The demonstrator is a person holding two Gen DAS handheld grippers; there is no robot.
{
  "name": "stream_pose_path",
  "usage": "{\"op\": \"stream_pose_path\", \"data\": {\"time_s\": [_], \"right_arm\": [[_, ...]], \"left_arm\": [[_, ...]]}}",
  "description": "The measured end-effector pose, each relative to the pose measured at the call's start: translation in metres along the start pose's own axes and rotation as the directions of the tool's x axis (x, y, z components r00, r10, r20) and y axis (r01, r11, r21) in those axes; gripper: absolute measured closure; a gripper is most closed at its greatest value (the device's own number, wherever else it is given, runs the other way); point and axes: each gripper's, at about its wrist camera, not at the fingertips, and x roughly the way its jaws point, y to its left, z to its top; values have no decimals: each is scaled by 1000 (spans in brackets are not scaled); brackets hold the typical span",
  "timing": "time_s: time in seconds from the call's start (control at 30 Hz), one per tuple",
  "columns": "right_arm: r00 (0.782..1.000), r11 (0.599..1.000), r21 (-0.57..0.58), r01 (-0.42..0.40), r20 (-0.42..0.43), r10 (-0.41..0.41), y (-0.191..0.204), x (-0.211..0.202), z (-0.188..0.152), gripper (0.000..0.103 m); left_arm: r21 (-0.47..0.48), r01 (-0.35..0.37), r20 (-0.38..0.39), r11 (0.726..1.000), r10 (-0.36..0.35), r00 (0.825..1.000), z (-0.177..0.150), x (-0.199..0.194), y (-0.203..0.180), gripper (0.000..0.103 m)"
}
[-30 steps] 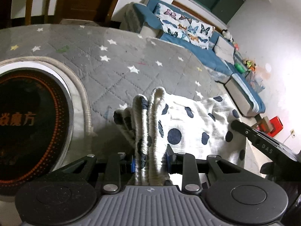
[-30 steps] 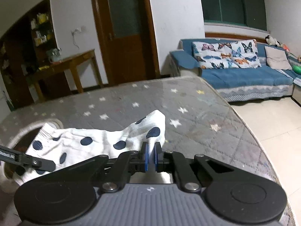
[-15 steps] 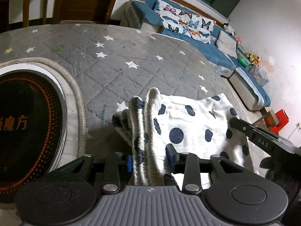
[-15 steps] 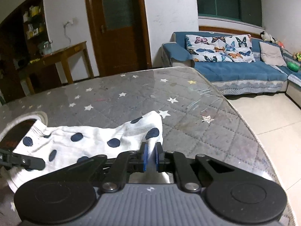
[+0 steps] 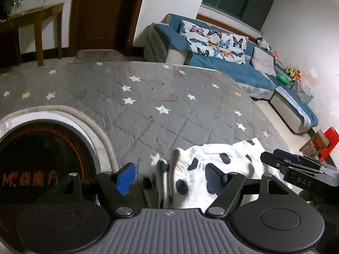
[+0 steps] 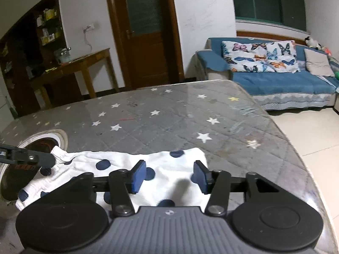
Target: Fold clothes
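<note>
**Both grips let go: the cloth is down on the desk**

A second ago you had the spotted cloth (image 6: pixel 169 165) pinched at both ends. Your left gripper (image 5: pixel 170 176) was clamped on the bunched, ribbed edge, and your right gripper (image 6: pixel 169 174) was shut on a corner. Now both sets of fingers are opening, and nothing is pressed between either pair.

In the left view, the gathered edge (image 5: pixel 175 163) sits between the spread fingers but touches neither blue pad. It looks blurred, so it may be settling. In the right view, the cloth lies flat on the grey starred desk (image 6: pixel 169 116), near the front edge. The right fingers stand apart above it. The cloth's far end reaches the round hole (image 6: pixel 48 139) in the desk, beside your left gripper's finger.

Judging from this, one fold has been laid and released. The cloth now forms a long, fairly flat band across the desk. Your next move is likely a fresh grip for another fold. Check first that the bunched end by the hole has not slumped open.
</note>
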Motion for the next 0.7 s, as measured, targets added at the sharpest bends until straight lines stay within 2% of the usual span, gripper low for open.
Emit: {"op": "stream_pose_path", "data": {"time_s": [0.23,0.33,0.4,0.53,0.7], "right_arm": [[997,1000,5,-9,-81,9,2,37,2,51],[995,1000,23,1,-99,1,0,45,1,50],[996,1000,29,-2,-88,4,-1,42,1,48],[998,999,39,-16,-59,18,-3,27,0,45],[997,998,26,-56,-42,57,4,-1,-9,37]], "left_arm": [[-11,-53,-53,999,52,997,2,33,13,28],[-39,-50,-75,998,47,996,1,41,23,26],[-50,-48,-78,998,44,996,1,40,23,26],[9,-60,-39,998,60,997,2,28,10,27],[43,-72,-31,997,73,997,0,22,-2,27]]}}
